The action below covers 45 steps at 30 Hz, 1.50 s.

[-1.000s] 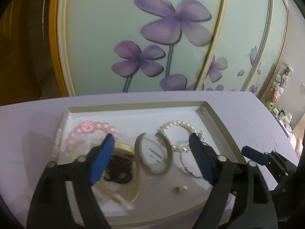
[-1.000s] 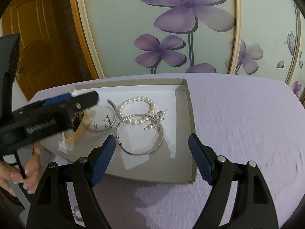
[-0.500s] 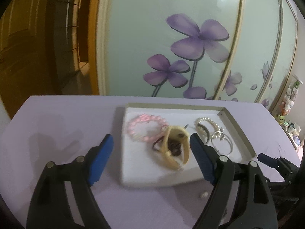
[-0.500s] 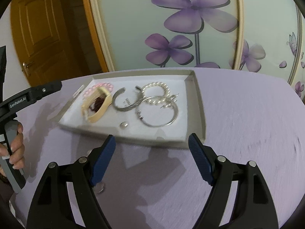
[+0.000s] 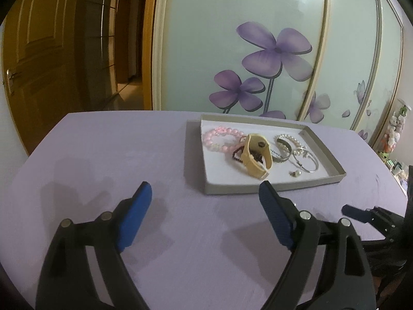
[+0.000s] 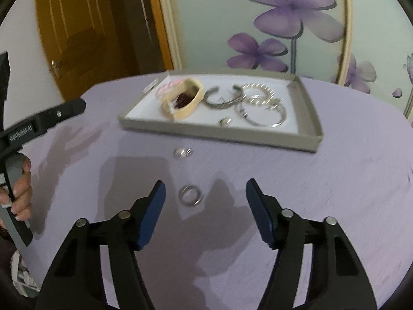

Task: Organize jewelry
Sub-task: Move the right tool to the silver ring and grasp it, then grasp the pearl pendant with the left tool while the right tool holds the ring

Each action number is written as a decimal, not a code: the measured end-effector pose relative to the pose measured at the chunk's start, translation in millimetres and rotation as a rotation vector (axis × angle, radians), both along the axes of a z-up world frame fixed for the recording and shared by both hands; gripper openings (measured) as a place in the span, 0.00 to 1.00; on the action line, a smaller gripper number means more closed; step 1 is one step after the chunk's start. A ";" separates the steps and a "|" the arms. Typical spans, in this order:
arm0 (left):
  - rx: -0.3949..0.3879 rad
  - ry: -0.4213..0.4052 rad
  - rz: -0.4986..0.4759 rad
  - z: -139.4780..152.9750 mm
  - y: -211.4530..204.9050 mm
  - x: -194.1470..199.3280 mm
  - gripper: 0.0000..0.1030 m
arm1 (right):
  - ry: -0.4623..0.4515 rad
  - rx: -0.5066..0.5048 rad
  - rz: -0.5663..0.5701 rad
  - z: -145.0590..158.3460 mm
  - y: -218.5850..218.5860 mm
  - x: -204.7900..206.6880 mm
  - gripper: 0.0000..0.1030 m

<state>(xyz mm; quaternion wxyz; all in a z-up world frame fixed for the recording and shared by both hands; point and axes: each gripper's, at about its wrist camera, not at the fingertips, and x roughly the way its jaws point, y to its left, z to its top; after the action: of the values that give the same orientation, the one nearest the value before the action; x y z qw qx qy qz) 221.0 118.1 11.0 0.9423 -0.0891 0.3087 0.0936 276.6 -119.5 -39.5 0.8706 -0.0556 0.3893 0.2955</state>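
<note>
A shallow grey tray (image 5: 271, 187) on the purple cloth holds a pink bead bracelet (image 5: 219, 139), a beige band (image 5: 258, 155), a silver cuff (image 5: 282, 152), a pearl bracelet (image 5: 291, 139), a silver hoop (image 5: 307, 162) and a small earring (image 5: 295, 173). My left gripper (image 5: 204, 188) hovers short of the tray's near left corner, open and opening a little wider, with nothing in it. My right gripper (image 6: 205, 184) is closing over a silver ring (image 6: 190, 195) that lies on the cloth between its pads, untouched. A small silver stud (image 6: 182, 152) lies between ring and tray (image 6: 219, 131).
Sliding doors (image 5: 258, 38) with purple flowers stand behind the table. A wooden door (image 6: 85, 31) is at the left. The left gripper's body (image 6: 46, 118) and a hand (image 6: 22, 193) fill the right wrist view's left edge. The table's rounded edge (image 5: 44, 139) curves at left.
Both grippers have drawn back from the tray, which now sits farther off. The right jaws have narrowed. The ring and the stud on the cloth have come into the right wrist view.
</note>
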 end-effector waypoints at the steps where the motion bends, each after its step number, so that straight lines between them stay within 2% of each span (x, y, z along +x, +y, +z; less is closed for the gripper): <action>1: -0.002 0.000 0.003 -0.6 1.2 -3.8 0.83 | 0.003 -0.010 0.008 -2.1 3.7 -2.5 0.61; 11: -0.004 0.001 0.007 -2.1 6.9 -15.4 0.83 | 0.045 -0.106 0.005 -18.4 21.7 -0.7 0.50; 14: -0.005 0.002 0.008 -2.2 7.1 -14.4 0.83 | 0.030 -0.127 0.007 -19.4 28.2 -0.9 0.46; 17: -0.002 0.005 0.009 -2.6 6.5 -12.2 0.83 | 0.025 -0.135 0.015 -19.6 34.0 0.1 0.37; 20: -0.002 0.010 0.007 -3.7 6.4 -10.7 0.83 | 0.021 -0.138 0.019 -19.3 37.2 0.7 0.33; 23: -0.003 0.018 0.005 -6.1 5.4 -9.6 0.83 | 0.023 -0.131 0.024 -18.7 37.4 0.5 0.22; 33: 0.004 0.052 -0.037 -16.3 -13.9 -1.8 0.83 | 0.038 -0.109 -0.027 -15.9 9.1 -0.2 0.22; 45: 0.017 0.152 -0.170 -43.8 -90.5 38.8 0.81 | -0.003 -0.069 -0.122 1.6 -40.0 8.5 0.22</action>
<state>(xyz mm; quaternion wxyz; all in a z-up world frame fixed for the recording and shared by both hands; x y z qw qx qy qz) 259.8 27.6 -32.8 0.9216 -0.0470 0.3847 0.0222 285.1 -159.5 -38.0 0.8850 -0.0621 0.4009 0.2283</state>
